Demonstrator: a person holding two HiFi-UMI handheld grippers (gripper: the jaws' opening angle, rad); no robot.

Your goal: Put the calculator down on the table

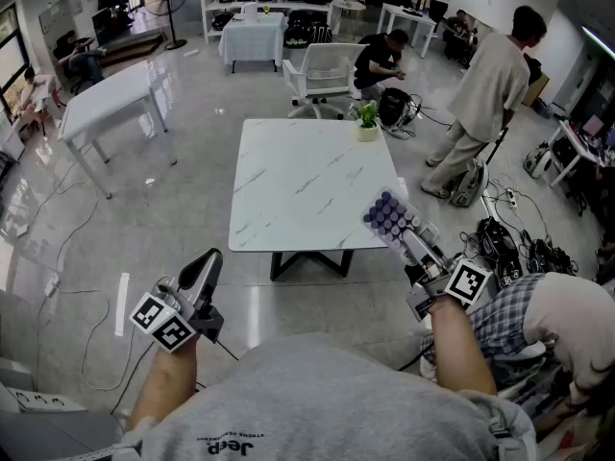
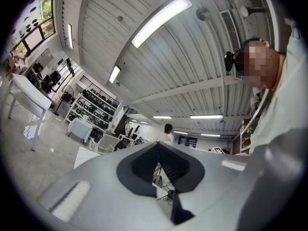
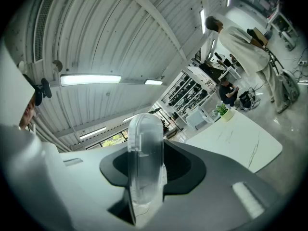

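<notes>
A calculator with purple keys is held in the air by my right gripper, just off the front right corner of the white marble table. The right gripper view shows the calculator edge-on, a pale translucent slab clamped between the jaws of the right gripper, with the table ahead and to the right. My left gripper hangs over the floor at the lower left, away from the table. Its jaws are closed together with nothing between them.
A small potted plant stands at the table's far right corner. A white chair sits behind the table. One person stands at the right, another crouches behind. Cables and power strips lie on the floor to the right.
</notes>
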